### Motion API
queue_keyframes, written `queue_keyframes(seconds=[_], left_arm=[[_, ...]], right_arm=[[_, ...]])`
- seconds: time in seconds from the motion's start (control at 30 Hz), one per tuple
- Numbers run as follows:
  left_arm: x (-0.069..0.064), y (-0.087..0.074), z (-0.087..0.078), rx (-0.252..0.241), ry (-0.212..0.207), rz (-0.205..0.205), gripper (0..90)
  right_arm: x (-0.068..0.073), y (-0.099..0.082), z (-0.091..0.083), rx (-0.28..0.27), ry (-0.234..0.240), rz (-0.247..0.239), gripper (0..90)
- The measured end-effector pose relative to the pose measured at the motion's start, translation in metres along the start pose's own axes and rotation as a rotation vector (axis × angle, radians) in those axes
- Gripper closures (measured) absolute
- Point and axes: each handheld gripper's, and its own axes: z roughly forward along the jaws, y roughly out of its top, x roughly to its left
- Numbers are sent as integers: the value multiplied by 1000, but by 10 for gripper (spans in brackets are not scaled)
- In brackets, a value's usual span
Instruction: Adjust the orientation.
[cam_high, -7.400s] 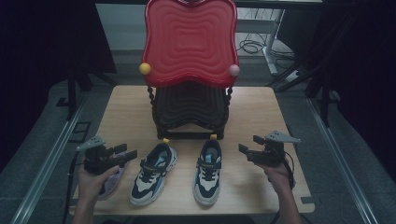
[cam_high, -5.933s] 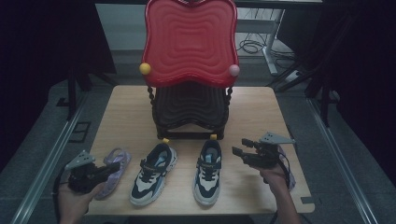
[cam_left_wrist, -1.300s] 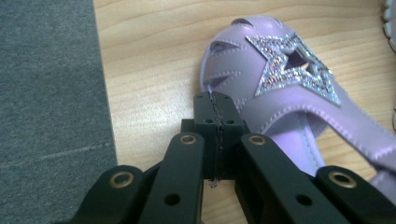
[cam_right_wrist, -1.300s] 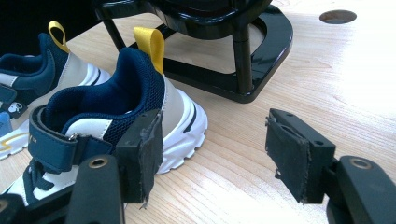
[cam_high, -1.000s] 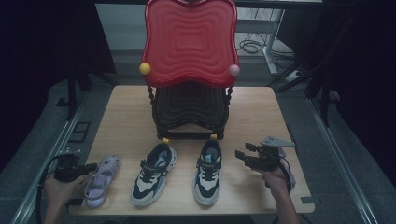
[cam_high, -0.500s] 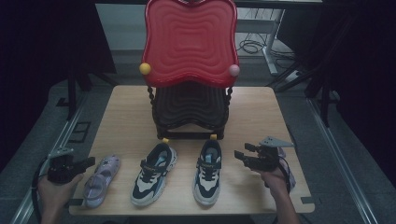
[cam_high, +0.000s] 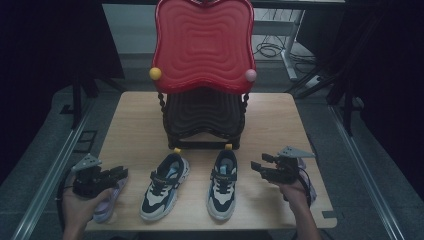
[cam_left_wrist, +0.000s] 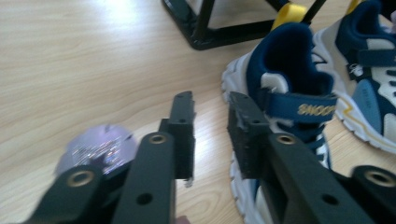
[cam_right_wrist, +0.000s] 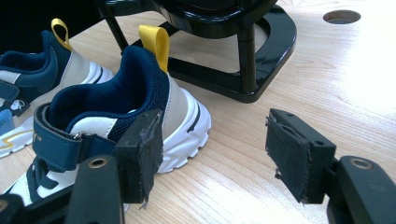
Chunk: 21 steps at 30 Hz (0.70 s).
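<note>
A lilac shoe (cam_high: 106, 202) lies at the table's front left corner, and it is a blurred lilac shape (cam_left_wrist: 100, 148) in the left gripper view. My left gripper (cam_high: 121, 173) hovers just above that shoe and points right. Its jaws have just been opening and nothing is between them (cam_left_wrist: 211, 105). Two navy and white sneakers (cam_high: 165, 187) (cam_high: 223, 184) stand side by side at the front middle. My right gripper (cam_high: 256, 167) is open beside the right sneaker (cam_right_wrist: 116, 107), empty (cam_right_wrist: 215, 140). A second lilac shoe (cam_high: 309, 182) lies under the right hand.
A small chair with a red wavy back (cam_high: 202, 45) and a black seat (cam_high: 205, 120) stands mid-table behind the sneakers. Its black base (cam_right_wrist: 247, 56) lies close ahead of the right gripper. A round hole (cam_right_wrist: 341, 16) is in the tabletop. Bare wood (cam_high: 130, 130) lies left of the chair.
My left gripper has let go of the lilac shoe, opened, risen and moved right over it. The shoe stays at the front left. The right gripper has not moved.
</note>
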Motion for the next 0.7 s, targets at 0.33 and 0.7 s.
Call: queue_keyframes(seconds=[0.33, 0.7], left_arm=[[-21, 7, 15, 16, -24, 57, 448], [-20, -3, 17, 25, -30, 43, 412]], right_arm=[[1, 0, -1, 0, 0, -5, 368], [4, 6, -5, 34, -3, 0, 369]])
